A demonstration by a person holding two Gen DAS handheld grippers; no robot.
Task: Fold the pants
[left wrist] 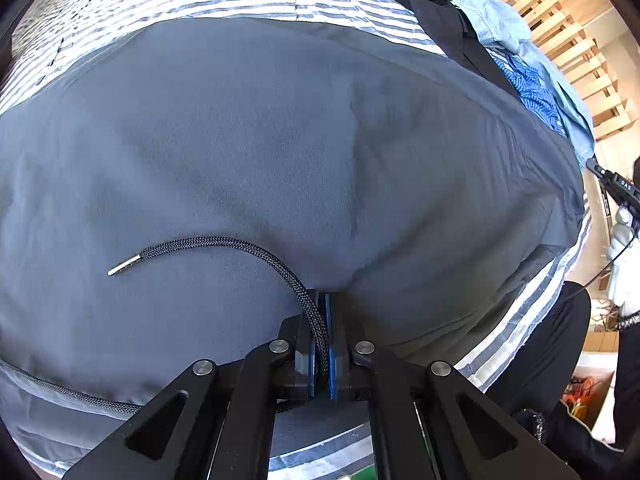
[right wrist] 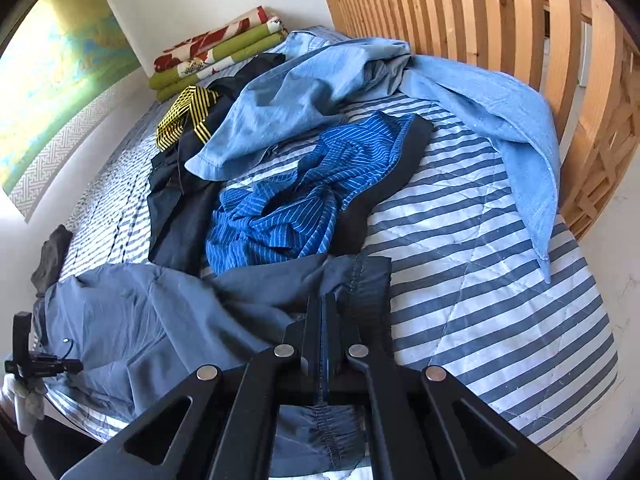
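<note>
While the grey pants (left wrist: 280, 140) lay spread on the striped bed (right wrist: 480, 280), the left gripper (left wrist: 323, 300) was clamped on fabric and drawstring (left wrist: 240, 246). The right gripper (right wrist: 324, 300) was clenched on the waistband (right wrist: 370, 280); the drawstring could be dragged askew, or the thin pinch lost on lifting.

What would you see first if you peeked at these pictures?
The big grey-blue pants spread over the striped bedcover fill the left view. A black drawstring curls across them and runs between the shut left gripper. In the right view, a crumpled bright blue striped garment lies just beyond the right gripper, shut on the pants' waistband.
</note>
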